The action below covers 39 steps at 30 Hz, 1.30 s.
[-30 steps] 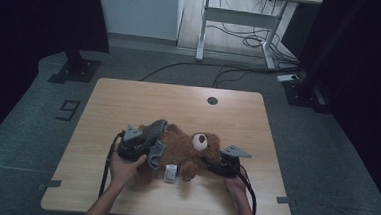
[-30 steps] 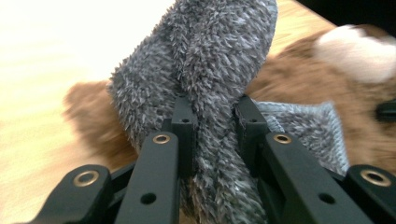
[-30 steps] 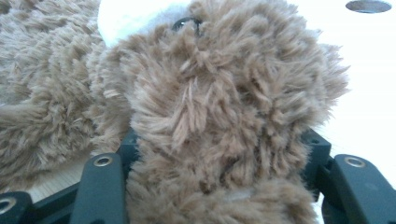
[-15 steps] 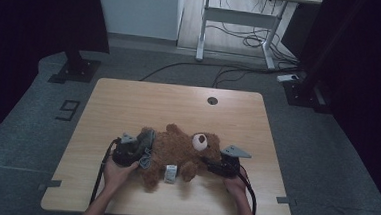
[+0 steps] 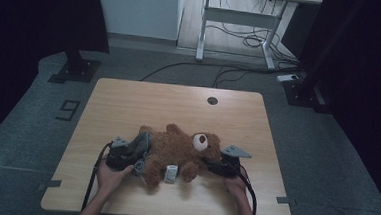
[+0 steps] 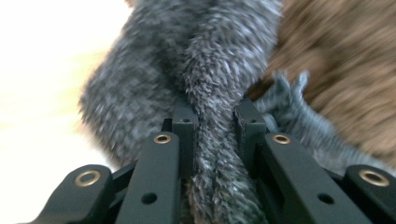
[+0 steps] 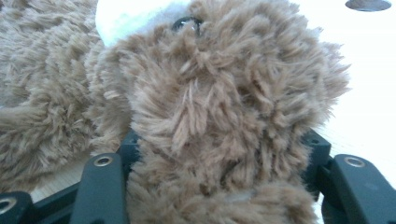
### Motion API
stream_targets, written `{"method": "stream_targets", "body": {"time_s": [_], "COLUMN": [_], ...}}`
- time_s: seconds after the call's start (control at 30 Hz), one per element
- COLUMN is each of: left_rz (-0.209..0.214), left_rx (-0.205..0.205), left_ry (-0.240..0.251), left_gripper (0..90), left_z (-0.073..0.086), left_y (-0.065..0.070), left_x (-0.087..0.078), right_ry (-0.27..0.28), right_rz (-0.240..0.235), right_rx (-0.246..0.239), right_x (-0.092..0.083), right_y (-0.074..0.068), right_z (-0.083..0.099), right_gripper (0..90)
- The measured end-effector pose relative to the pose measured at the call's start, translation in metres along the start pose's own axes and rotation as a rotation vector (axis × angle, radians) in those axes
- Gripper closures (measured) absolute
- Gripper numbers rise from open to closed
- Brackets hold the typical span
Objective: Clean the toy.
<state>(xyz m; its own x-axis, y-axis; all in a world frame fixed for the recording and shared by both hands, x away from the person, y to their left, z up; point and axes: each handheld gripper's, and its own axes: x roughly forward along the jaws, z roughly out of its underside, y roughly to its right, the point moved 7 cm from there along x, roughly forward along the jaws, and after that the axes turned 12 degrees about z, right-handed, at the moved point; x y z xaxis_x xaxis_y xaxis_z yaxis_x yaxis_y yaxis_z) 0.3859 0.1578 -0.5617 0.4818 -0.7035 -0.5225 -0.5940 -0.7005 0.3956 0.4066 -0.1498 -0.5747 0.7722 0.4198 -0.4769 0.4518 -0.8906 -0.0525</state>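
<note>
A brown teddy bear lies on its back on the wooden table, head to the right. A grey fuzzy cloth lies against its left side. My left gripper is shut on a twisted strand of this grey cloth, which runs between the jaws of that gripper. My right gripper is shut on the bear's head. In the right gripper view, brown fur bulges between that gripper's jaws, below the bear's eye and white snout.
A white tag lies on the bear's lower body near the table's front edge. A round cable hole sits at the table's far side. Beyond the table stand a desk frame and floor cables.
My left gripper has moved down and left toward the front edge, dragging the grey cloth with it. The right gripper and the bear's head have stayed put.
</note>
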Motion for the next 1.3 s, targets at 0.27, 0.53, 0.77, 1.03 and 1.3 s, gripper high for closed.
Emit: {"method": "stream_targets", "body": {"time_s": [0.27, 0.53, 0.77, 1.03, 1.3], "left_rz": [0.010, 0.095, 0.056, 0.031, 0.020], "left_rx": [0.079, -0.028, 0.028, 0.066, 0.057], "left_ry": [0.037, -0.026, -0.130, -0.154, -0.054], "left_gripper": [74.5, 74.6, 74.4, 74.4, 74.0], "left_z": [-0.029, -0.007, 0.018, 0.026, 0.014], "left_y": [0.030, 0.016, 0.014, 0.014, 0.011], "left_x": [0.014, 0.019, 0.021, 0.018, -0.006], "right_ry": [0.000, 0.002, 0.009, 0.007, 0.007], "right_rz": [0.004, 0.007, 0.005, 0.004, 0.003], "right_rx": [0.000, 0.002, 0.009, 0.003, 0.008], "right_x": [0.000, 0.000, 0.000, -0.001, -0.001], "right_y": [0.000, -0.001, -0.001, 0.000, 0.000], "right_z": [0.000, 0.000, 0.001, 0.002, 0.002], "right_gripper": [39.0, 39.2, 39.2, 39.1, 39.0]}}
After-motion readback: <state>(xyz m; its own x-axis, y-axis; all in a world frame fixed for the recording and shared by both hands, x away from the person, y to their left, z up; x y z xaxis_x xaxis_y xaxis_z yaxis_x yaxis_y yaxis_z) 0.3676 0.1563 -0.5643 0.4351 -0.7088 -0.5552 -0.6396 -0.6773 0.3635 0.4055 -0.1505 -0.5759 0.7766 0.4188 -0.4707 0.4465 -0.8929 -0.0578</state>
